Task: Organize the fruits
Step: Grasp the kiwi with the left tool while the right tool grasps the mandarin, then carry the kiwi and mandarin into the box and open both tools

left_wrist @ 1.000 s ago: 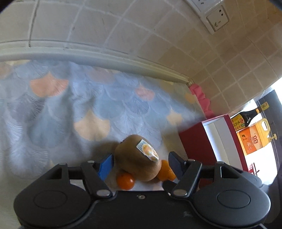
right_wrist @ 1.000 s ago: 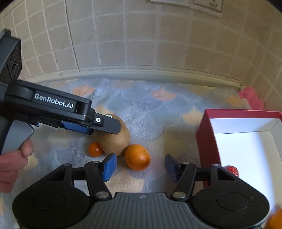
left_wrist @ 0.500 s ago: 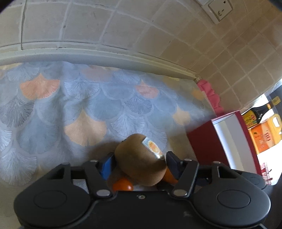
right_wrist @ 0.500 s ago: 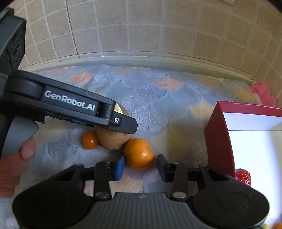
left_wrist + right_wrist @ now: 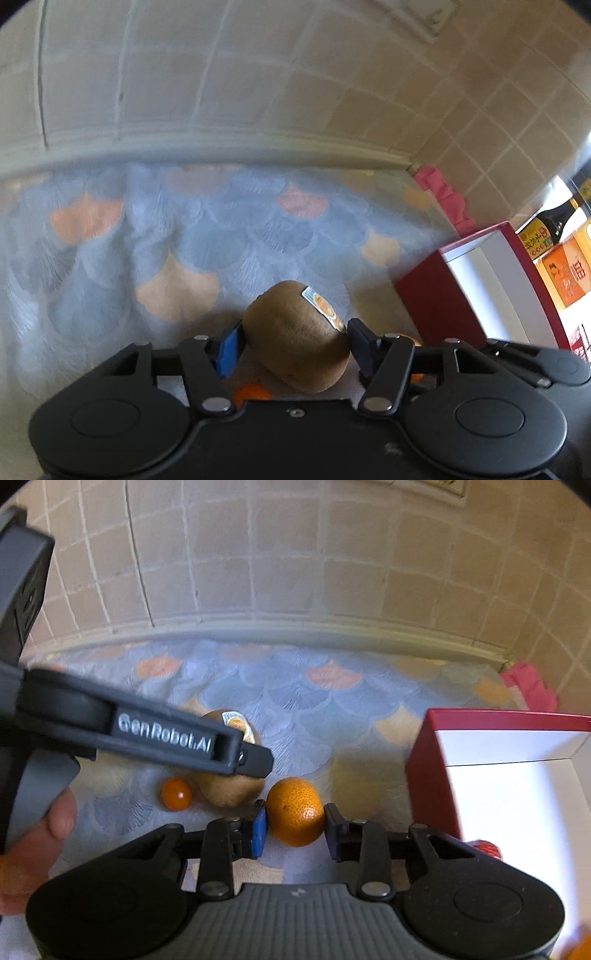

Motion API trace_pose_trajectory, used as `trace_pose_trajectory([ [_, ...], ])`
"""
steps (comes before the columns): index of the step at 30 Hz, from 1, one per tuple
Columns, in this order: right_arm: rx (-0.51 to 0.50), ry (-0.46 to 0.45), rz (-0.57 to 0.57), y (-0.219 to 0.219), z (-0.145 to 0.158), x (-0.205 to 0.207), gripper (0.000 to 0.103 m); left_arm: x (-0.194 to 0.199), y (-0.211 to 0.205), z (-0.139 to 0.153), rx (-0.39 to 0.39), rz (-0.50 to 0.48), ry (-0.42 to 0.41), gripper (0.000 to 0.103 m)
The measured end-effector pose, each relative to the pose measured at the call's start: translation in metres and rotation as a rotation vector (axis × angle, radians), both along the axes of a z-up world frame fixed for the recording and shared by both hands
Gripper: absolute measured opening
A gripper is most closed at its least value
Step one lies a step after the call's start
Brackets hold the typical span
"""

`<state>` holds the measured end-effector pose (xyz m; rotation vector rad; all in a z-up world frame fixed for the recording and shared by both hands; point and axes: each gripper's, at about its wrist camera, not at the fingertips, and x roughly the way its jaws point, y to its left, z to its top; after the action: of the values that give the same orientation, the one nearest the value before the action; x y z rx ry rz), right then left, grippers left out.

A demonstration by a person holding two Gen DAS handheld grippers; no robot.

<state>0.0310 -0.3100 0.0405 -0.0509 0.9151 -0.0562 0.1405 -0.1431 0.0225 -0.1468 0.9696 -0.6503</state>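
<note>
Both claws are clamped on fruit right now: left claw [image 5: 293, 338] squeezes the kiwi [image 5: 297, 338], right claw [image 5: 294, 819] pinches the orange [image 5: 295, 810], both low over the table [image 5: 332, 709], just left of the red box [image 5: 436, 775]. Risk: they're working side by side, so lifting together could bump them, knock away the cherry tomato [image 5: 176, 794], or roll the round orange out.

- Left of the red box [image 5: 428, 775], bare patterned cloth [image 5: 332, 709] leaves passage.
- Kiwi [image 5: 229, 786], orange [image 5: 295, 810] and cherry tomato [image 5: 176, 794] crowd farther left.
</note>
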Motion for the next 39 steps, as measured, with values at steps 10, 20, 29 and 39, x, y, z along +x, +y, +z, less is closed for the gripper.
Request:
trace_pose_trajectory([
  [10,-0.084,-0.228,-0.160,-0.045,0.085,-0.047,0.034,-0.035,-0.016,0.095,-0.131,-0.105,-0.258,0.072],
  [20,-0.105,-0.327,-0.413,-0.133,0.126,-0.107,0.034,-0.053,-0.109,0.137,-0.174,-0.311,-0.357,0.072],
  [29,-0.016,-0.224,-0.554,-0.181,0.081,-0.133,0.034,-0.061,-0.179,0.080,-0.131,-0.474,-0.172,0.072],
  [39,0.084,-0.148,-0.554,-0.194,0.043,-0.129,0.034,-0.066,-0.194,0.038,-0.022,-0.493,-0.099,0.072],
])
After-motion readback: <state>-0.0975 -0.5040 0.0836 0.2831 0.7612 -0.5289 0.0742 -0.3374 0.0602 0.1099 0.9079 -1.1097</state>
